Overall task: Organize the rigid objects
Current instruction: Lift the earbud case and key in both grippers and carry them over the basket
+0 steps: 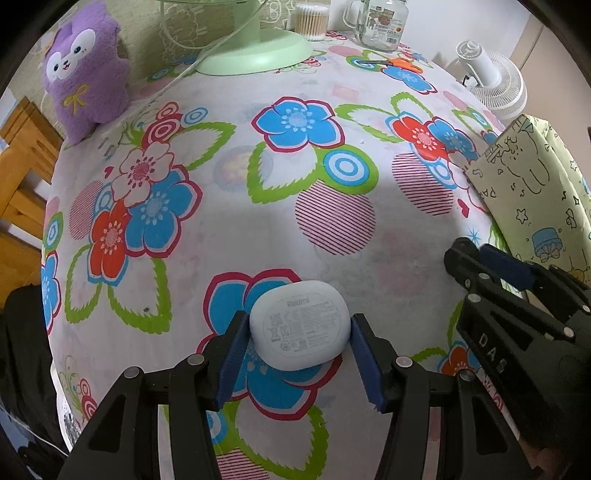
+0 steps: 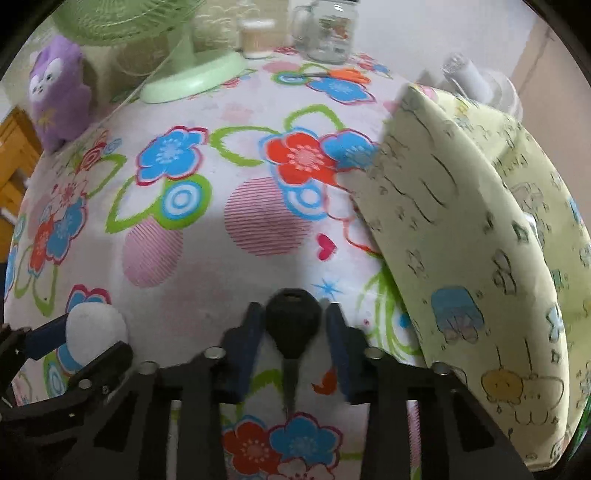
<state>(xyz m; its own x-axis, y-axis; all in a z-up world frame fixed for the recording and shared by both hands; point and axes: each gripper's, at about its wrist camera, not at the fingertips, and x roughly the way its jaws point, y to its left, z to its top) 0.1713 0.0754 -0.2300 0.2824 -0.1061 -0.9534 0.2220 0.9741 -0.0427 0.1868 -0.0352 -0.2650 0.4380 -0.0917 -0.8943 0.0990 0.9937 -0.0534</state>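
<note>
A table covered by a flowered cloth [image 1: 236,236] fills both views. At its right edge a pale green storage box [image 2: 461,229] printed with cartoon figures is seen, its near wall tilted over the cloth. Along the far edge a green desk fan's base [image 1: 255,55], a purple plush toy [image 1: 85,70], a glass jar [image 1: 380,22] and a tub of cotton swabs [image 1: 312,20] are lined up, with a white fan [image 1: 495,85] behind the table.

The left gripper [image 1: 299,343] is narrowly spread, and a pale blue earbud case [image 1: 299,325] is clamped between its blue pads, label side up, just above the cloth. The right gripper [image 2: 295,325] is nearly closed; a black-headed key [image 2: 293,321] stands between its pads, blade pointing toward the camera. The key's head is touched by the left pad, while a thin gap seems to show at the right pad, though blur makes the contact hard to judge. The two grippers are placed near each other, beside the box.
</note>
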